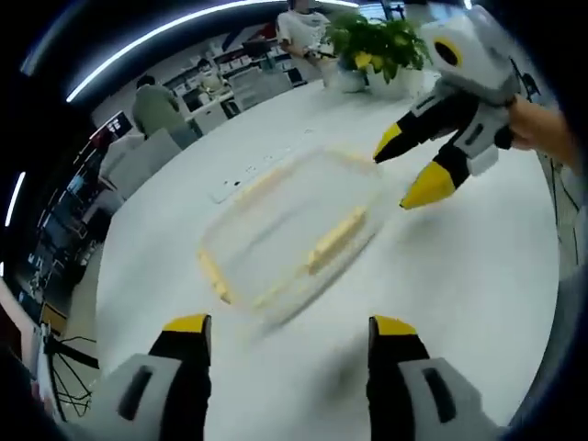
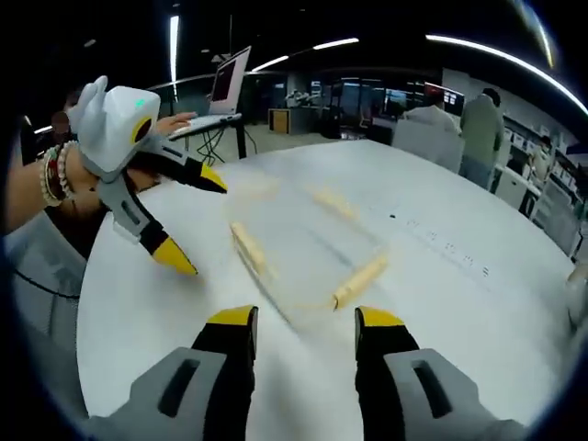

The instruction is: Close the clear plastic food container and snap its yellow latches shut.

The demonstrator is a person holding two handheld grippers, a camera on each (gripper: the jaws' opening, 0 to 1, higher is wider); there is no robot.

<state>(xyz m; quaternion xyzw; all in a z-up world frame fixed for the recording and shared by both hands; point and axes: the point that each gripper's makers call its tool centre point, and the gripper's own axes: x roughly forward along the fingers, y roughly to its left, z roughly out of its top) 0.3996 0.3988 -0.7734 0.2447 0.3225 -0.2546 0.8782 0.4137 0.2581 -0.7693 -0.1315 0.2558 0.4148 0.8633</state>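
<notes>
The clear plastic container (image 1: pixel 294 225) lies blurred on the white table (image 1: pixel 459 303), with yellow latches (image 1: pixel 335 237) along its sides. Whether its lid is seated I cannot tell. My left gripper (image 1: pixel 290 326) hovers just short of the container's near edge, jaws wide open and empty. My right gripper (image 1: pixel 407 170) comes in from the upper right, open, its yellow tips beside the container's far corner. In the right gripper view the container (image 2: pixel 303 239) sits ahead of my right gripper (image 2: pixel 305 318), and my left gripper (image 2: pixel 195 220) stands open at its left side, held by a hand wearing bead bracelets.
A potted plant (image 1: pixel 377 46) stands at the table's far end, with people and chairs (image 1: pixel 152 152) behind it. A laptop (image 2: pixel 230 83) sits on a stand beyond the table. The table's curved edge (image 2: pixel 87 303) runs close on the left.
</notes>
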